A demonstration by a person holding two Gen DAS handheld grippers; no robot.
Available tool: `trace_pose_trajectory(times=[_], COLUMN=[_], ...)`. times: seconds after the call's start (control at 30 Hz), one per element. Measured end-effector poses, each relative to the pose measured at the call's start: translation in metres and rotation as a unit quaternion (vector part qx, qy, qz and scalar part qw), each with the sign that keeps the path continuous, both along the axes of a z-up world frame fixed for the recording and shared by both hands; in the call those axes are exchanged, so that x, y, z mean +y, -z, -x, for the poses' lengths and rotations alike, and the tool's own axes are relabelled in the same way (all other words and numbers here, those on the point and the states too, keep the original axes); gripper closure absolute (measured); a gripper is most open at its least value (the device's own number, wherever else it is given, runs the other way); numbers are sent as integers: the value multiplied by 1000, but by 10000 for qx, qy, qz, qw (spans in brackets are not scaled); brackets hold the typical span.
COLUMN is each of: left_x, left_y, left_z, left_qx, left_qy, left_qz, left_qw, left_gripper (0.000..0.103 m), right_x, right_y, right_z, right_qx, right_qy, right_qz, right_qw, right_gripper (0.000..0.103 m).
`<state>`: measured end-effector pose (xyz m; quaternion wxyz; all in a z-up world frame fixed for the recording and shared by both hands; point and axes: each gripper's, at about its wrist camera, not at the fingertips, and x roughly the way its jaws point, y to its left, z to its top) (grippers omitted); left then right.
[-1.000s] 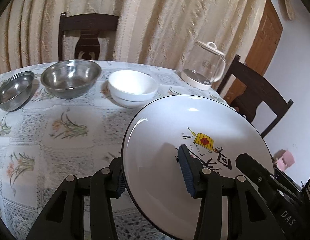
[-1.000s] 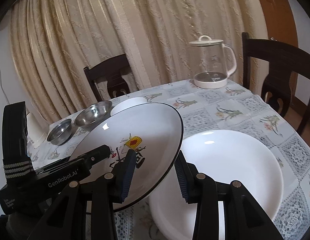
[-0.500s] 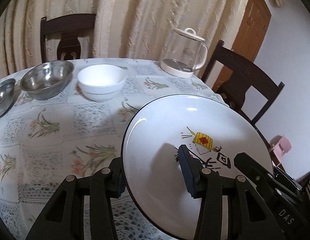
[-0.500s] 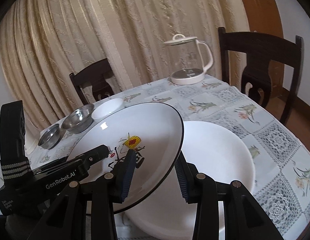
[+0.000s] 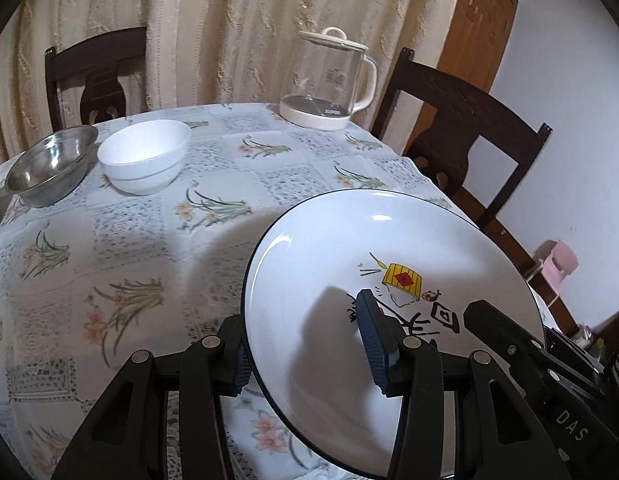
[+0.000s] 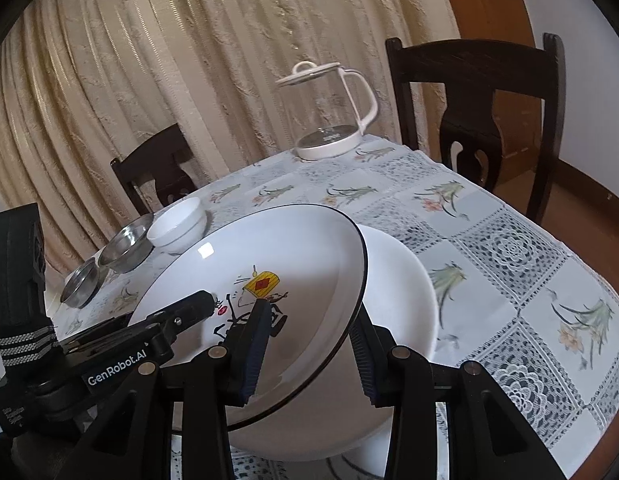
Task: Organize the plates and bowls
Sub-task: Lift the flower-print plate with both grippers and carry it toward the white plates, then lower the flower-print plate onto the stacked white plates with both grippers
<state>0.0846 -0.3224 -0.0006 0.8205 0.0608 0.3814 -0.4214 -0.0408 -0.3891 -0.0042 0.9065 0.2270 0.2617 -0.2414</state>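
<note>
A white plate with a black rim and a cartoon drawing [image 5: 389, 280] is held above the table by both grippers. My left gripper [image 5: 309, 356] is shut on its left rim. My right gripper [image 6: 309, 348] is shut on its right rim; the same plate shows in the right wrist view [image 6: 269, 272]. A plain white plate [image 6: 405, 280] lies on the tablecloth right under it, partly hidden. A white bowl [image 5: 143, 156] and a steel bowl [image 5: 49, 170] sit at the far left; a second steel bowl [image 6: 79, 282] lies beyond.
A glass kettle [image 5: 329, 80] stands at the far side of the table. Dark wooden chairs [image 5: 461, 136] stand around the table, one behind it [image 5: 93, 76]. The floral tablecloth [image 5: 121, 264] covers the table. A curtain hangs behind.
Both grippers have carried the drawn plate to the right; the bowls have slid to the left of the views and the plain white plate lies further under the held one.
</note>
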Motion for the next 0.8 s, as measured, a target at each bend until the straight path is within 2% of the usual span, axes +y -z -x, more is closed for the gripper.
trace_pose_trajectory(times=[0.5,0.8], left_x=[-15,-23], left_y=[14,17], left_z=[6,11], left_qx=[20,-219], left_qy=[101,122], left_qz=[-197,-354], left_qw=[9998,9991], left_gripper=[56,55], right_x=[-12,-17], right_y=[14,20], right_z=[9,8], right_qx=[108,159], right_qy=[125,193], right_qz=[-170,-275], right_qw=[9997,9993], right_gripper=[61,61])
